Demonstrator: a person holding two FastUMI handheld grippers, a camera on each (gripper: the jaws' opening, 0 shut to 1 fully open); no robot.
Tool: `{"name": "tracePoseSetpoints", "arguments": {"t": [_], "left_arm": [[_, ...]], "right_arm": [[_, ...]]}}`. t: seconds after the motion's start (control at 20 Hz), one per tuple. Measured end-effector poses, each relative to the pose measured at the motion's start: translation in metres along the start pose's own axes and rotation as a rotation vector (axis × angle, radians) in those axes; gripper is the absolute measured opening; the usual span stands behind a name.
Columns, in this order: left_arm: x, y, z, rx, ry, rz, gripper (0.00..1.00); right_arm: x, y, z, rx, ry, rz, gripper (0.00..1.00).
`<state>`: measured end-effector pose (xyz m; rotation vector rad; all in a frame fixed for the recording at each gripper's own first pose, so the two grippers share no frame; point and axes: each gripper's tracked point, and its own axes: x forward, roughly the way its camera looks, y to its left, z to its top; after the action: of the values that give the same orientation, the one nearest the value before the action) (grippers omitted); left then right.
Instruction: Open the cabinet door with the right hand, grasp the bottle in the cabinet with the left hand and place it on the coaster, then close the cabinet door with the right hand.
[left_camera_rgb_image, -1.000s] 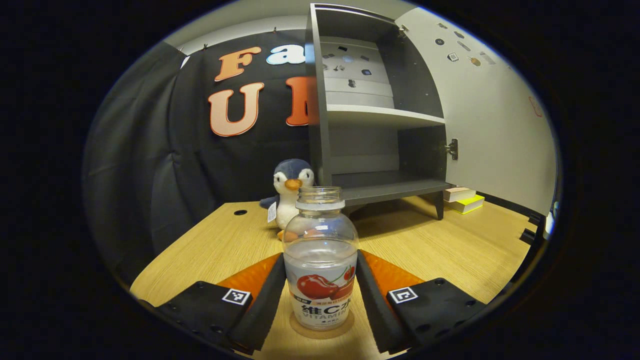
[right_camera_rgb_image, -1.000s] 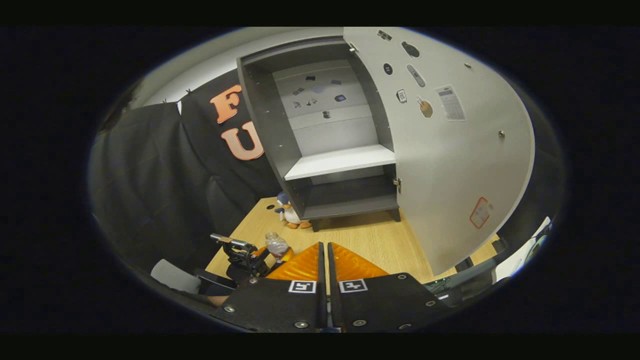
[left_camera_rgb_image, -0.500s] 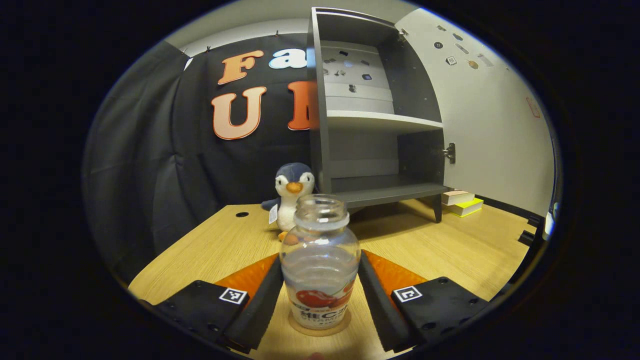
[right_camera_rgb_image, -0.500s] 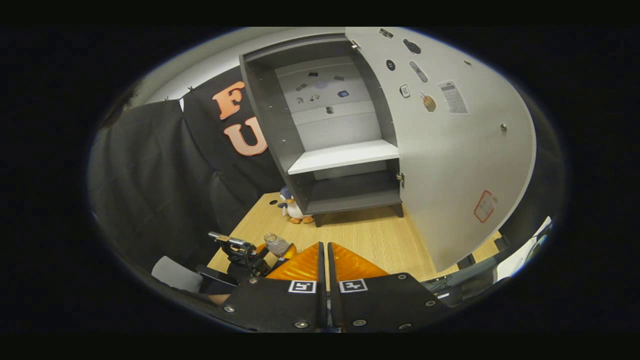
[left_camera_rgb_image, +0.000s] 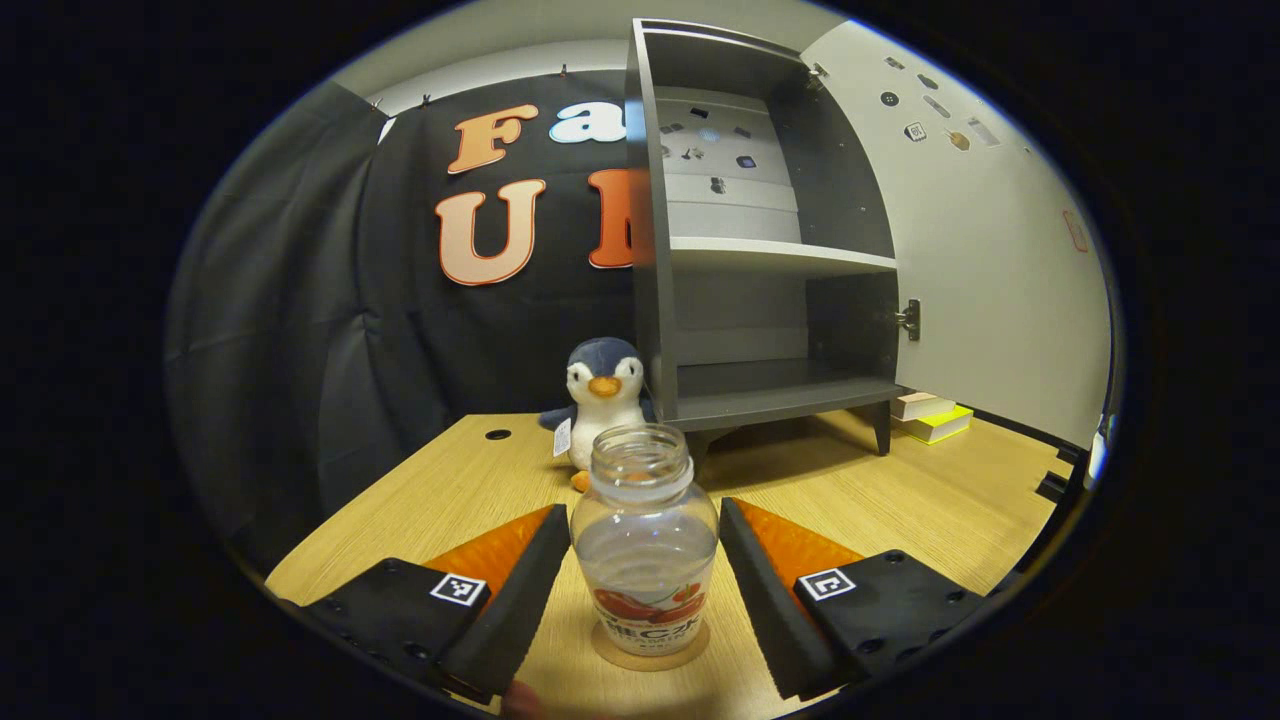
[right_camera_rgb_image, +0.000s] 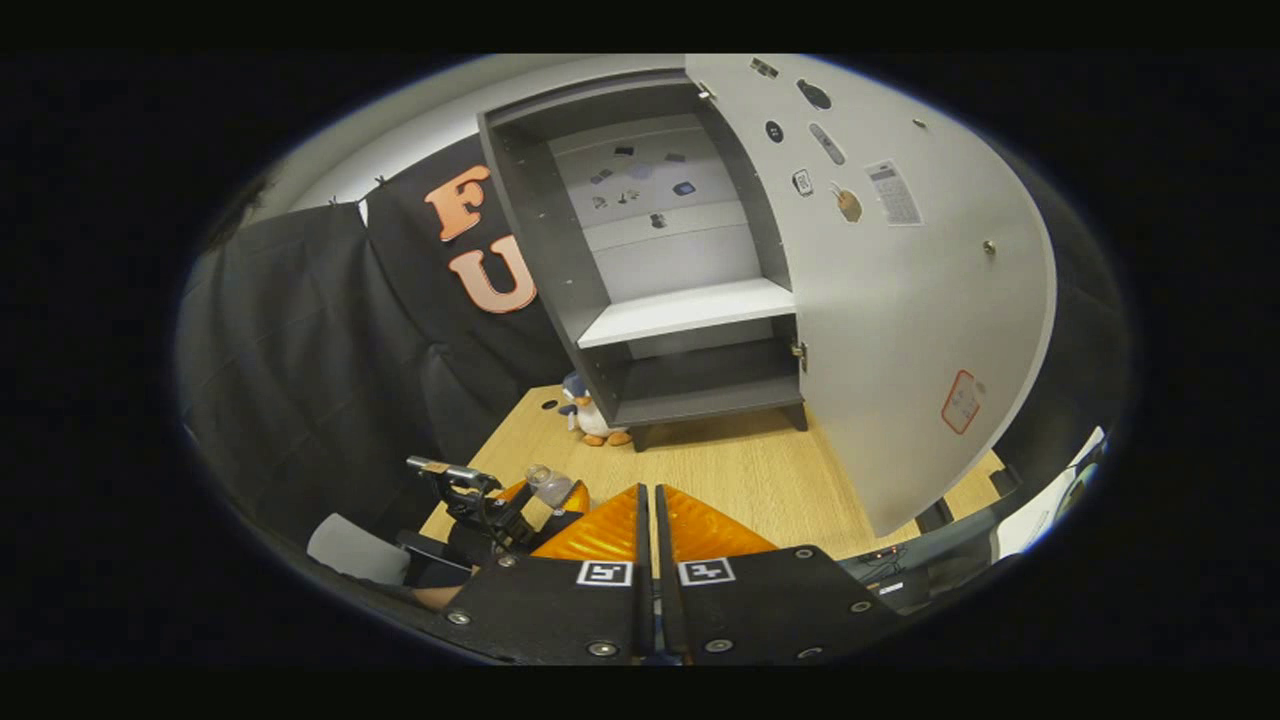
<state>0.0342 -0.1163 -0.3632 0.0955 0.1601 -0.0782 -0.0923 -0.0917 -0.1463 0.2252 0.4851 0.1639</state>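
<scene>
A clear uncapped bottle (left_camera_rgb_image: 645, 545) with a cherry label stands upright on a round cork coaster (left_camera_rgb_image: 650, 655) on the wooden table (left_camera_rgb_image: 940, 500). My left gripper (left_camera_rgb_image: 643, 512) is open, its black-and-orange fingers on either side of the bottle with thin gaps. The grey cabinet (left_camera_rgb_image: 760, 380) stands behind with bare shelves and its pale door (left_camera_rgb_image: 990, 270) swung wide to the right. In the right gripper view, my right gripper (right_camera_rgb_image: 648, 492) is shut on nothing, well back from the cabinet door (right_camera_rgb_image: 900, 300). The left gripper (right_camera_rgb_image: 480, 500) and bottle (right_camera_rgb_image: 550, 485) sit at lower left.
A penguin plush (left_camera_rgb_image: 603, 395) sits beside the cabinet's left front leg. Stacked books (left_camera_rgb_image: 930, 415) lie under the open door. A cable hole (left_camera_rgb_image: 497, 435) marks the table's far left. A sleeve (right_camera_rgb_image: 350, 550) shows behind the left gripper.
The left gripper's fingers have come off the bottle and drawn back a little. The bottle stays on the coaster. The right gripper has barely moved.
</scene>
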Motion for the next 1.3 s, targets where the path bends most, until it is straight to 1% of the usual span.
{"name": "tracePoseSetpoints", "arguments": {"t": [0.1, 0.25, 0.35, 0.4, 0.45, 0.5, 0.55, 0.6, 0.65, 0.7, 0.8, 0.95, 1.0, 1.1, 1.15, 1.25, 1.3], "left_arm": [[-0.006, 0.002, 0.013, 0.013, -0.022, 0.006, 0.96], [-0.015, -0.001, 0.034, 0.023, -0.048, 0.001, 0.98], [-0.024, -0.003, 0.051, 0.027, -0.066, -0.004, 0.97], [-0.028, -0.005, 0.06, 0.03, -0.075, -0.007, 0.97], [-0.033, -0.002, 0.07, 0.034, -0.084, 0.003, 0.97], [-0.038, 0.0, 0.08, 0.032, -0.093, 0.01, 0.97], [-0.041, -0.006, 0.09, 0.025, -0.1, -0.007, 0.98], [-0.047, -0.01, 0.099, 0.023, -0.102, -0.02, 0.97], [-0.051, -0.013, 0.107, 0.017, -0.101, -0.033, 0.99], [-0.056, -0.019, 0.115, 0.012, -0.105, -0.054, 0.97], [-0.062, -0.026, 0.13, 0.011, -0.103, -0.074, 0.97], [-0.07, -0.028, 0.149, -0.011, -0.113, -0.076, 0.97], [-0.071, -0.032, 0.151, -0.021, -0.105, -0.085, 0.97], [-0.075, -0.035, 0.159, -0.036, -0.096, -0.094, 0.97], [-0.078, -0.036, 0.162, -0.035, -0.095, -0.095, 0.97], [-0.079, -0.036, 0.166, -0.025, -0.093, -0.093, 0.97], [-0.081, -0.036, 0.168, -0.023, -0.089, -0.093, 0.97]], "right_arm": [[-0.006, 0.001, 0.001, -0.017, -0.009, -0.002, 0.02], [-0.014, 0.004, 0.007, -0.025, -0.032, 0.007, 0.03], [-0.022, 0.004, 0.015, -0.019, -0.063, 0.01, 0.0], [-0.028, 0.005, 0.019, -0.014, -0.079, 0.014, 0.02], [-0.033, 0.003, 0.024, -0.011, -0.098, 0.013, 0.13], [-0.041, -0.002, 0.031, -0.01, -0.123, 0.004, 0.02], [-0.05, -0.008, 0.043, -0.008, -0.143, 0.001, 0.02], [-0.057, -0.011, 0.05, -0.005, -0.17, -0.006, 0.06], [-0.064, -0.015, 0.058, -0.002, -0.197, -0.011, 0.07], [-0.071, -0.015, 0.06, 0.002, -0.218, -0.012, 0.07], [-0.086, -0.02, 0.077, -0.015, -0.264, -0.019, 0.07], [-0.11, -0.033, 0.103, -0.038, -0.329, -0.044, 0.07], [-0.118, -0.04, 0.111, -0.042, -0.348, -0.054, 0.18], [-0.132, -0.056, 0.125, -0.052, -0.384, -0.082, 0.18], [-0.139, -0.063, 0.131, -0.058, -0.396, -0.096, 0.09], [-0.149, -0.085, 0.141, -0.072, -0.417, -0.136, 0.13], [-0.156, -0.095, 0.146, -0.072, -0.428, -0.153, 0.17]]}}
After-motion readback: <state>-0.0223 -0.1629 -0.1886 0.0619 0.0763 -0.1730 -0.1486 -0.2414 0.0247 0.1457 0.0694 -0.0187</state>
